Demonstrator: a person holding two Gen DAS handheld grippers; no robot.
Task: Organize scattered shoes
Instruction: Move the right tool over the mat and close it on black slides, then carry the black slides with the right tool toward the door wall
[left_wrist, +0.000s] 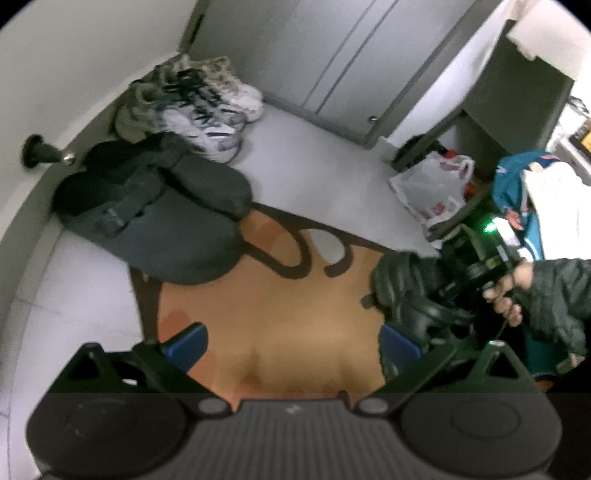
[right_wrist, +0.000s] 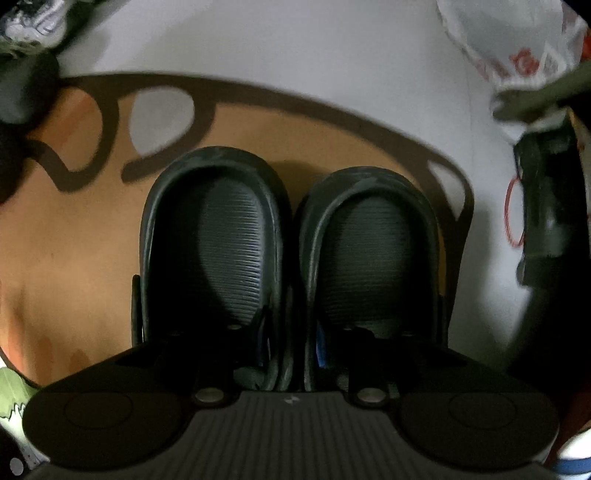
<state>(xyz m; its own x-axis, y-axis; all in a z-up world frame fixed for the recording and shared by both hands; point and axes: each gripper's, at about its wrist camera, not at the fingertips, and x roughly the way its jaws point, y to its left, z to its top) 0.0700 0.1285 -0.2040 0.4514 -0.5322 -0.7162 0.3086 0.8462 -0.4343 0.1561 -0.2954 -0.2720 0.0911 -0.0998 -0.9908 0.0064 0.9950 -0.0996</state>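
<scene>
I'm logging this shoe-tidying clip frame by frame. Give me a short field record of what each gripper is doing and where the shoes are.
left gripper: open, holding nothing, above the orange mat
right gripper: closed on the pair of black clogs, pinching their inner walls together
black clogs: side by side over the mat
large dark clogs: on the grey floor by the wall, partly on the mat
sneakers: grouped in the corner
plastic bag: on the floor at right

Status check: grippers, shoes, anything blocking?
Left gripper open, empty, over mat. Right gripper shut on black slippers' inner walls. Other shoes lined along wall. Nothing blocking.
</scene>
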